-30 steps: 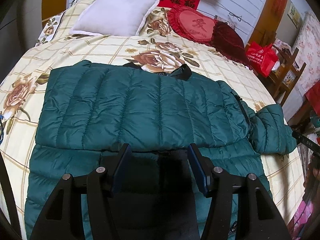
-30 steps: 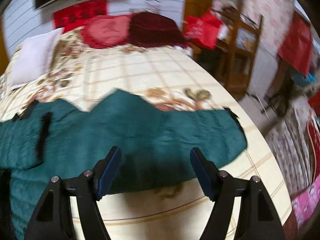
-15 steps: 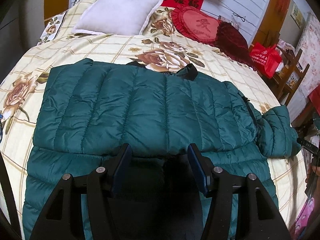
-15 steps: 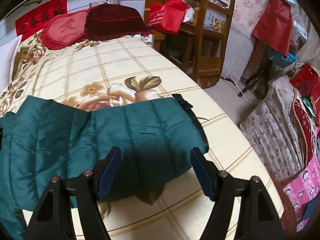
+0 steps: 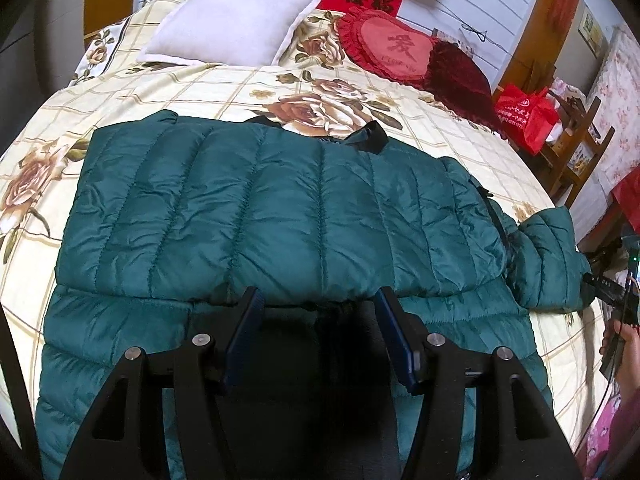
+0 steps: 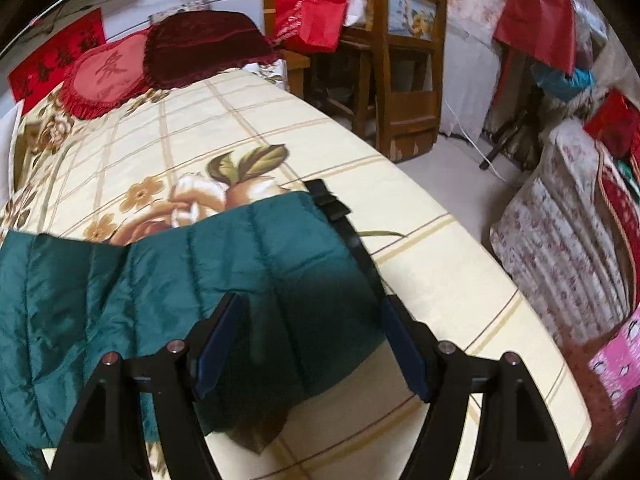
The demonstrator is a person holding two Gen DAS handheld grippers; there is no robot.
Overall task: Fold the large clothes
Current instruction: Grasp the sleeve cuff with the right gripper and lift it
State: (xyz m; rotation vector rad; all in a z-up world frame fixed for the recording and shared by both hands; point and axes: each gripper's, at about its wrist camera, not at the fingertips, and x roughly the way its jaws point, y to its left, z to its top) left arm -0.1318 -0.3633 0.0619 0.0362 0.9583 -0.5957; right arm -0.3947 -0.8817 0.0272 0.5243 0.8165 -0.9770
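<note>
— How many things on the bed (image 5: 168, 92)?
— One green jacket (image 5: 280, 216), three cushions: one white (image 5: 232, 20), one heart-shaped (image 5: 392, 50), one dark red (image 5: 456, 80).
— Claws?
— Two, left (image 5: 318, 302) and right (image 6: 312, 306).
— Red bags?
— One (image 5: 526, 116).

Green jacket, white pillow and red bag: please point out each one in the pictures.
Green jacket (image 5: 280, 208): left wrist view, on the quilted folded-over panel.
White pillow (image 5: 232, 20): left wrist view, on the middle of its face.
Red bag (image 6: 316, 12): right wrist view, on its front side, by the wooden chair.
</note>
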